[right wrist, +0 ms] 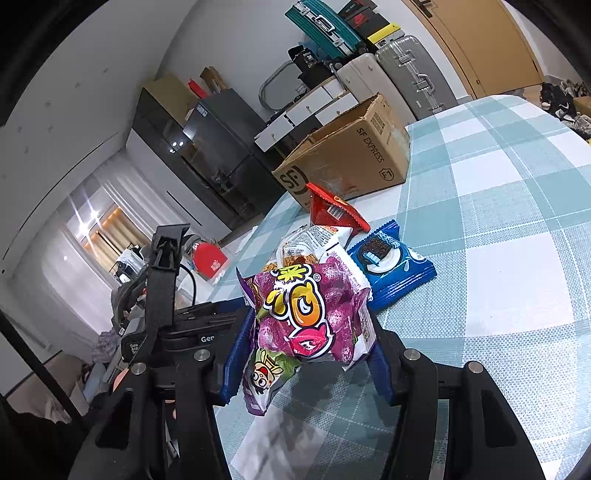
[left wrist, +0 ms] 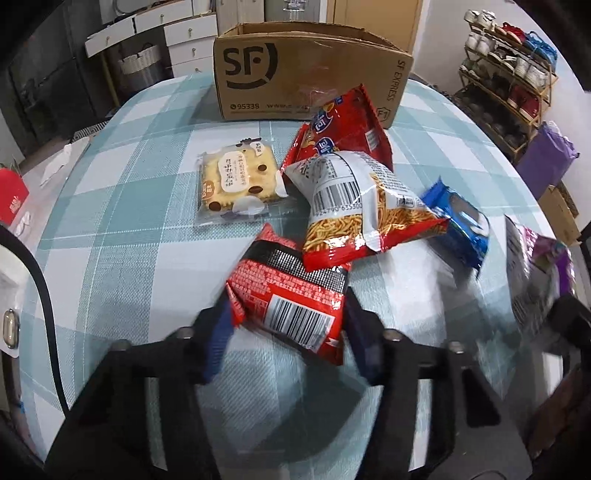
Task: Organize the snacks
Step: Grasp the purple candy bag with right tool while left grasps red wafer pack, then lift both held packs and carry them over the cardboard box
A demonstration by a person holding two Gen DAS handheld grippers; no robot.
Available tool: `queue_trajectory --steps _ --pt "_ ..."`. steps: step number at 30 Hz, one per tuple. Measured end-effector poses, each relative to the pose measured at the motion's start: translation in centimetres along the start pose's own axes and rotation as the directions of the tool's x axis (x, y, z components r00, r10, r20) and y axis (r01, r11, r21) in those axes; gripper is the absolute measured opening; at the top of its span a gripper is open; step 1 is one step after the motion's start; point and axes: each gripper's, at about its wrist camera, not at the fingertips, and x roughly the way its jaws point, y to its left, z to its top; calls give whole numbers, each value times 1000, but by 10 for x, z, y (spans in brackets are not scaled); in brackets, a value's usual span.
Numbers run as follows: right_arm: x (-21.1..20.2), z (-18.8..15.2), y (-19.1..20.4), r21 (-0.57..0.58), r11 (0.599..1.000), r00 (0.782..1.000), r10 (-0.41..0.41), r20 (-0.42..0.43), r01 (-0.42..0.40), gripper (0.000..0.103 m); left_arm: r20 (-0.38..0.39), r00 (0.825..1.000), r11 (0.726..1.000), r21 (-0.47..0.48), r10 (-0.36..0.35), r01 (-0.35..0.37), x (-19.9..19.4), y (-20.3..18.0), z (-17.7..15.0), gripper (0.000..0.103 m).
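Closest in the left wrist view, the left gripper (left wrist: pixel 288 317) has its jaws pinching a red packet (left wrist: pixel 291 299) by its barcode end, lifted a little off the checked cloth (left wrist: pixel 122 184). Beyond it lie a cookie pack (left wrist: pixel 236 182), a noodle-snack bag (left wrist: pixel 365 210) resting on a red bag (left wrist: pixel 351 125), and a blue biscuit pack (left wrist: pixel 458 225). The open box (left wrist: pixel 310 74) stands at the far edge. My judgement: the packet is bound for the box, so keep the grip firm, lift clear of the noodle bag, and release only once over the opening. A shoe rack (left wrist: pixel 509 70) stands at the right and white drawers (left wrist: pixel 166 29) behind.

Nearest in the right wrist view, the right gripper (right wrist: pixel 306 354) has its jaws pinching a purple bag (right wrist: pixel 314 317) at both sides, held above the cloth (right wrist: pixel 517 221). Behind it sit the blue pack (right wrist: pixel 391 266), the red bag (right wrist: pixel 332 210) and the box (right wrist: pixel 354 155). Carry it high, since the crinkly film could slip. Suitcases (right wrist: pixel 388 74) and a dark cabinet (right wrist: pixel 207 147) line the wall.
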Motion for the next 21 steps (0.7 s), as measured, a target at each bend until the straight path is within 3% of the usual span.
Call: queue_trajectory --steps 3,12,21 --pt "0 0 -1 2 1000 1000 -1 1 1 57 -5 1000 999 -14 -30 30 -8 7 -8 46" --pt "-4 0 -1 1 1000 1000 -4 25 4 57 25 1000 999 -36 -19 20 -36 28 -38 45" --pt "-2 0 10 -55 996 997 -71 15 72 57 109 994 995 -90 -30 40 -72 44 -60 45"
